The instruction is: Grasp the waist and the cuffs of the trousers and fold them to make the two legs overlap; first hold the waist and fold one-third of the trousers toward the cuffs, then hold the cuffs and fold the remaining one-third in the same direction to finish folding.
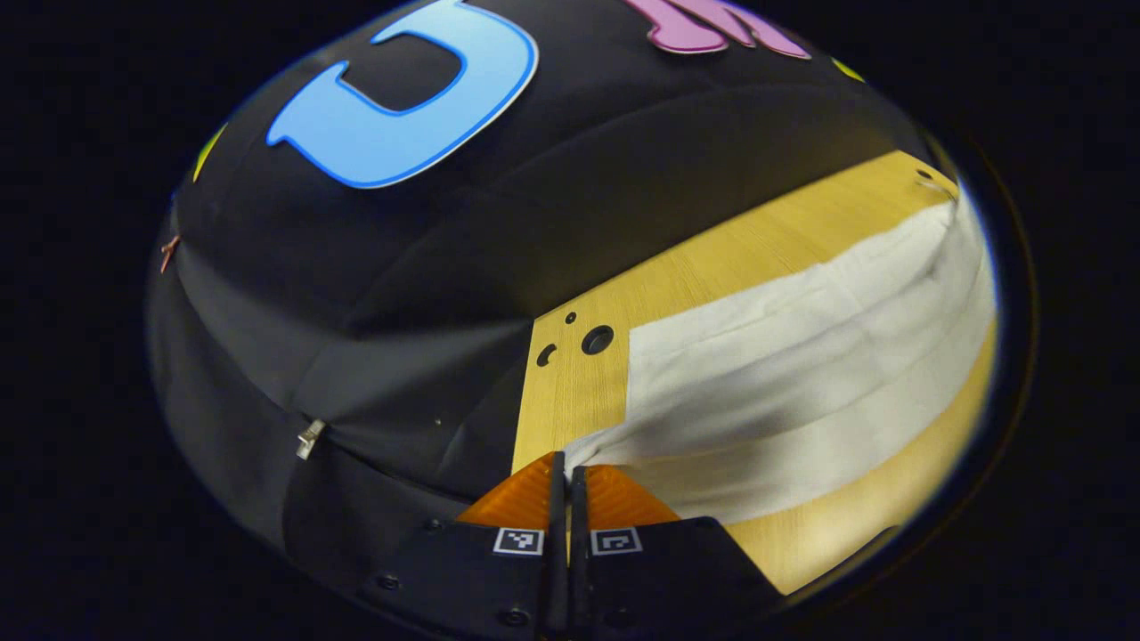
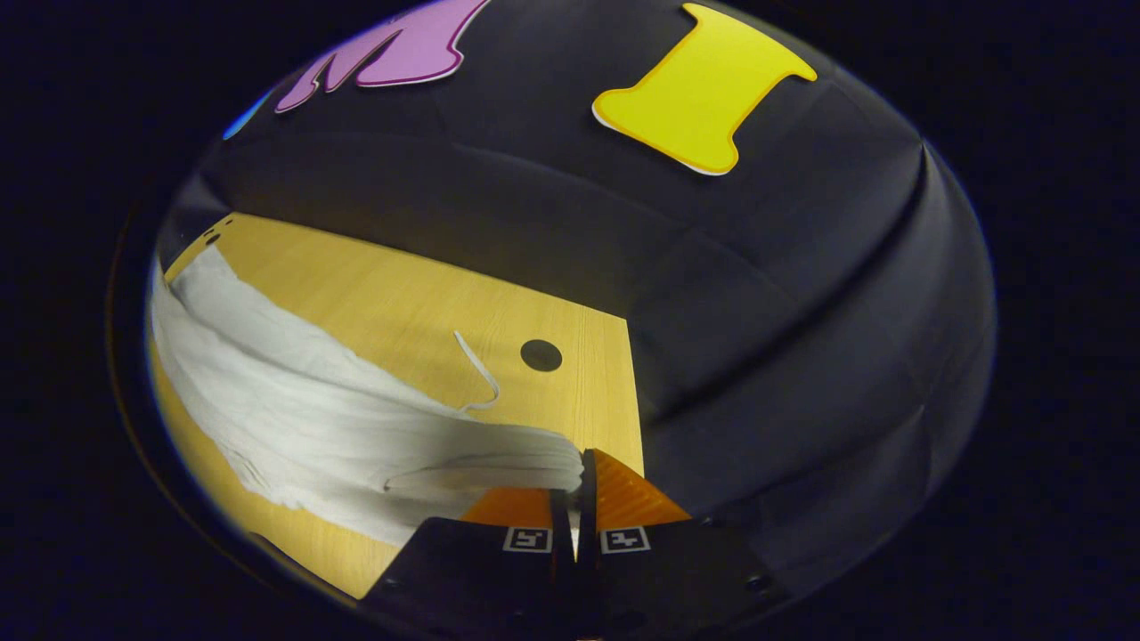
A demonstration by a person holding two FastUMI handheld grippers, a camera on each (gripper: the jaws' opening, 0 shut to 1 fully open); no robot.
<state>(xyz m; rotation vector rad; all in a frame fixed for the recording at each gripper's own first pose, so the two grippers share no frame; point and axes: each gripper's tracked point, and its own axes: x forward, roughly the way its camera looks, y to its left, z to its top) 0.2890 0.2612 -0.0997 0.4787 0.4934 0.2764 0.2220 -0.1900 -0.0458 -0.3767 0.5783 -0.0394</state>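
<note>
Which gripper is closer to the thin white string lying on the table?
Right. The right gripper pinches the trousers just below the string, near the table's round hole. The left gripper pinches the trousers' opposite end, away from it.

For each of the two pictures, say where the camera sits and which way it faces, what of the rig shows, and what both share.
Left gripper view: rides the left gripper, facing along the white trousers across the wooden table; its own fingers pinch a trouser end.
Right gripper view: rides the right gripper, facing the trousers' other end; its fingers pinch cloth.
Shared: trousers, table, booth wall.
</note>
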